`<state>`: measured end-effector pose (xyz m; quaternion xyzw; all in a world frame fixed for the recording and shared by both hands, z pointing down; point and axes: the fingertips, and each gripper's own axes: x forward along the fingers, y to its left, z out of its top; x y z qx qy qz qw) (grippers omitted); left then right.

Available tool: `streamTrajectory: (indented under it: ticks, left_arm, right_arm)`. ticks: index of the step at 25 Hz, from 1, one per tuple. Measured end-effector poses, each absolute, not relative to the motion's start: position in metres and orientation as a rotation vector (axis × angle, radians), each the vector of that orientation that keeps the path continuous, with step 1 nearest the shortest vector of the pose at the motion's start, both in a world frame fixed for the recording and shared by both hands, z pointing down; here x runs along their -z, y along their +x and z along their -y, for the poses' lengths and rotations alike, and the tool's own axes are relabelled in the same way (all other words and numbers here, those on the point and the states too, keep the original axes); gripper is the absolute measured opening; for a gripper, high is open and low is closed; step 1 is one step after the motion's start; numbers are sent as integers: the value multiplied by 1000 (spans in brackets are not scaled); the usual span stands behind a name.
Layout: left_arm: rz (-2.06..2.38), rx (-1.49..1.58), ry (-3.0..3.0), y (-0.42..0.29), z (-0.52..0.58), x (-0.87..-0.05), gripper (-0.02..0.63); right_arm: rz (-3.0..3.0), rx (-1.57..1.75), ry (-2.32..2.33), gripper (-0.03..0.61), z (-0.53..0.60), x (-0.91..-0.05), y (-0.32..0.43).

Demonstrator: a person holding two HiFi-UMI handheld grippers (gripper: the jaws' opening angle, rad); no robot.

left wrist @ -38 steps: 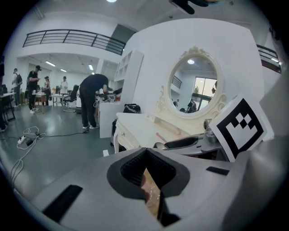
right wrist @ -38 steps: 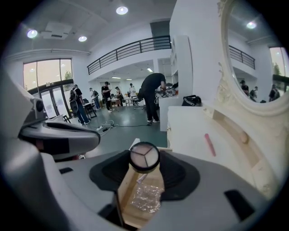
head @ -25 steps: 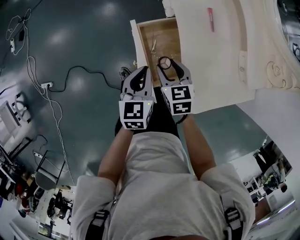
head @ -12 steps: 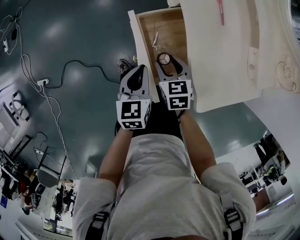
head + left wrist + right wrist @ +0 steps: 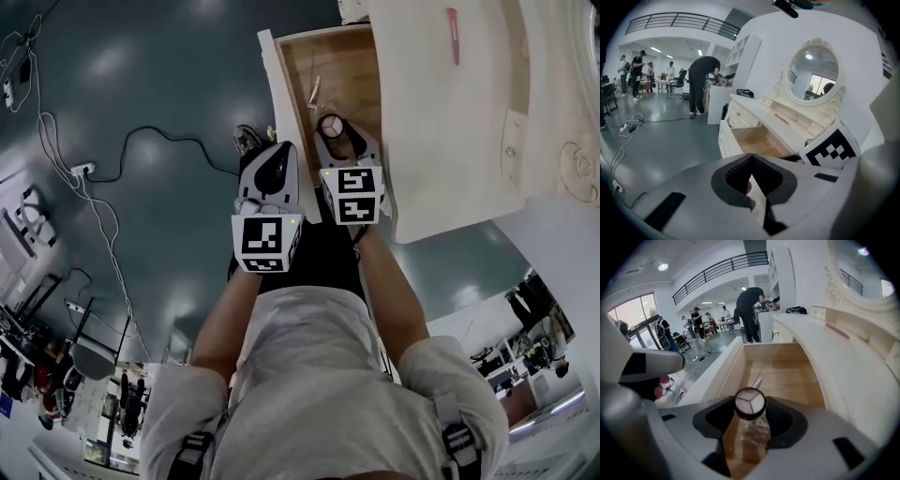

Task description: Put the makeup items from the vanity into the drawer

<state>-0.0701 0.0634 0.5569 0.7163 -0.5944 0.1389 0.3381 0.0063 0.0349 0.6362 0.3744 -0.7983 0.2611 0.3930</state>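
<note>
Hovering above the open wooden drawer (image 5: 787, 376), the right gripper (image 5: 340, 141) is pinching a small round compact (image 5: 750, 403) by its black rim between its fingers. It is holding the compact over the near part of the drawer, probably so that it can be lowered onto the wood near a clear crumpled wrapper (image 5: 752, 432) and a thin pale stick (image 5: 757, 380) that are lying inside. The left gripper (image 5: 752, 161) is hanging just beside it, at the drawer front, with its fingers pressed together on nothing; I think it is only keeping out of the way. A slim pink makeup item (image 5: 454, 36) is lying on the white bench (image 5: 441, 141), well apart, not yet collected.
</note>
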Motion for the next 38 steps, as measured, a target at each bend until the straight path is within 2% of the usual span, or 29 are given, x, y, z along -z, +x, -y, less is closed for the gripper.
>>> streamTrajectory:
  ticks: [15, 33, 38]
  left_arm:
    - [1547, -359, 1856, -76, -62, -566, 5]
    - [1541, -368, 1849, -77, -65, -565, 5]
    - [1543, -369, 1872, -75, -64, -552, 5]
  right_arm:
    - [1953, -666, 920, 222, -24, -673, 9]
    - [1956, -646, 936, 228, -18, -665, 7]
    - [1993, -635, 939, 145, -25, -643, 6]
